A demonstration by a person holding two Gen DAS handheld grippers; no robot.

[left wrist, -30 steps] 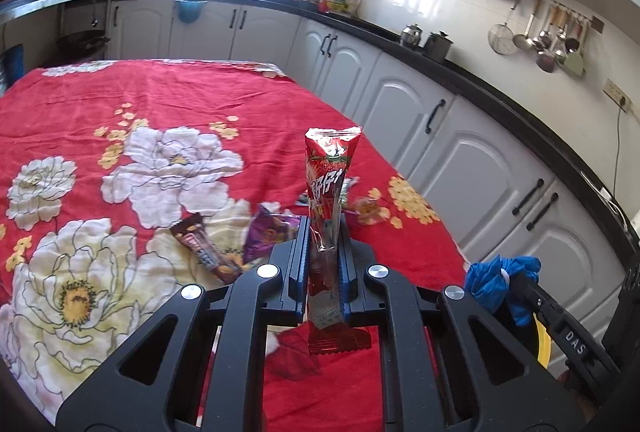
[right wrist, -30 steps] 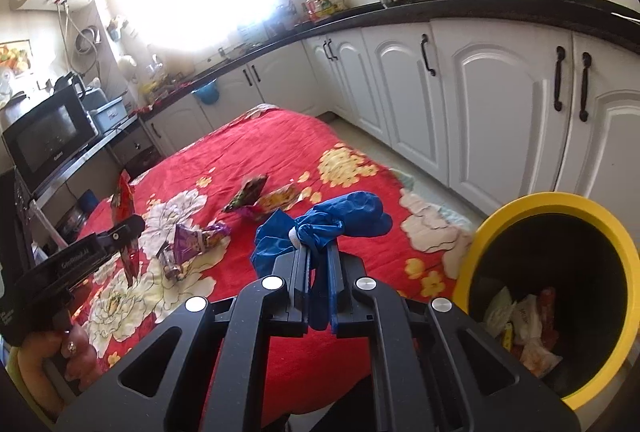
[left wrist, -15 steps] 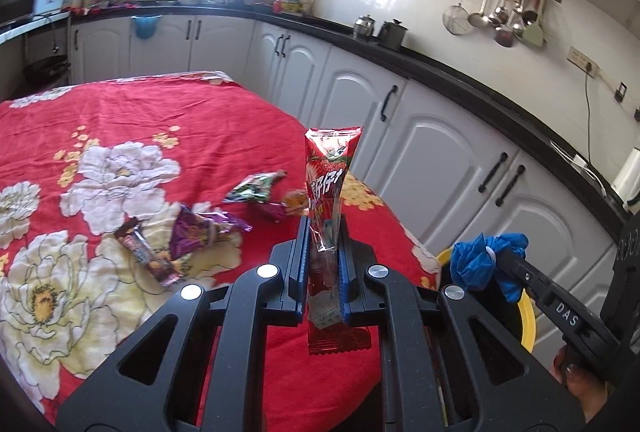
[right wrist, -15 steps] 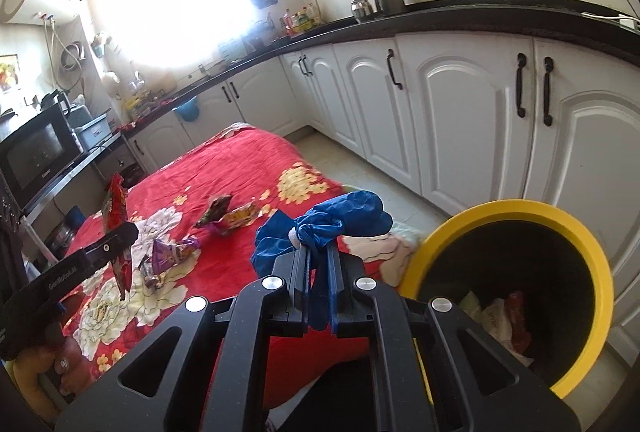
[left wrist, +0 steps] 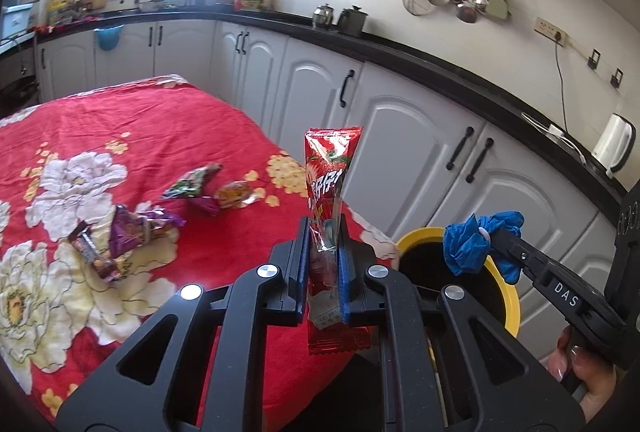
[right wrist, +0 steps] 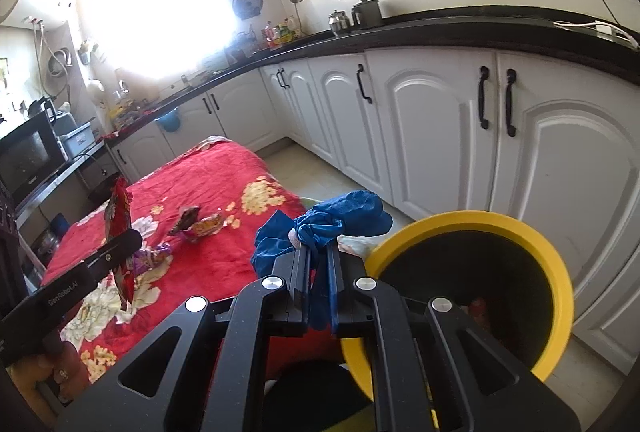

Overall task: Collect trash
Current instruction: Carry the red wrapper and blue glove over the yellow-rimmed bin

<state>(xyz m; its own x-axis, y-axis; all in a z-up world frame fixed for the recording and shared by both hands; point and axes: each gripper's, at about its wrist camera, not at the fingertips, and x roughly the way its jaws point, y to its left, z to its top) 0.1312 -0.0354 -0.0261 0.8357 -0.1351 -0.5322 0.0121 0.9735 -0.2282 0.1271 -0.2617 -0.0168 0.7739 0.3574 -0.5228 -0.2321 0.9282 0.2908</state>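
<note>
Left wrist view showed the left gripper (left wrist: 324, 252) clamped on a red wrapper (left wrist: 330, 192) standing upright between its fingers, and, toward the bin (left wrist: 508, 296), the right gripper (left wrist: 496, 240) from the side, clamped on a blue glove (left wrist: 476, 246) over the bin's rim. Only this view caught the purple wrapper (left wrist: 136, 230) and brown bar wrapper (left wrist: 90, 254) plainly, lying on the red cloth (left wrist: 160, 136) well away from the bin. Right wrist view alone looked into the bin, where something red (right wrist: 478, 308) lay in the dark; what else was inside could not be made out. Two more wrappers (right wrist: 198, 224) lay on the cloth beyond the glove. The near part of the bin's rim was hidden behind the gripper frames in both views.
</note>
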